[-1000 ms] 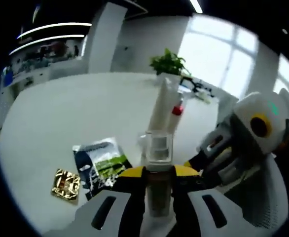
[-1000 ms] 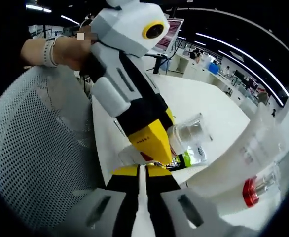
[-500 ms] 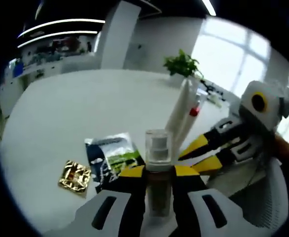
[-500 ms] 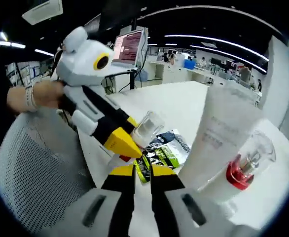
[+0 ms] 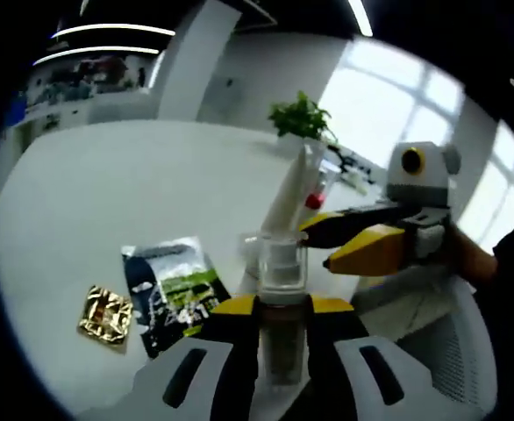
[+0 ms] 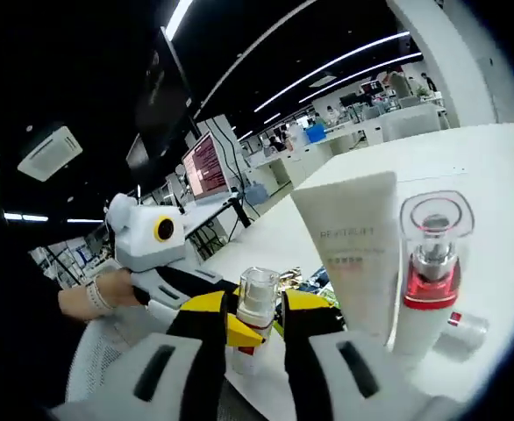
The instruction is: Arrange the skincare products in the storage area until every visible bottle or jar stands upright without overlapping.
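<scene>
Pump bottle point(image 5: 281, 303) with clear cap sits upright between the jaws of the left gripper point(image 5: 281, 351), clamped around its dark lower body, over the near part of the white tabletop point(image 5: 108, 193). The right gripper point(image 6: 244, 338) has its jaws narrowly apart with nothing between them; it points at the same bottle from the side, its yellow tips near the cap. Just behind stand the white tube point(image 6: 353, 254) and the red-collared bottle point(image 6: 428, 267), both upright and close together, with a small item lying on its side at their foot, identity unclear. Risk, as I judge it: setting the held bottle down close to that pair could knock the tall tube over, or the two grippers could clash at the cap. A foil sachet point(image 5: 106, 316) and a printed packet point(image 5: 174, 289) lie flat to the left, so a base landing there would rock. Open tabletop stretches beyond them; the near edge and a mesh chair point(image 5: 450, 351) lie close under the grippers.
</scene>
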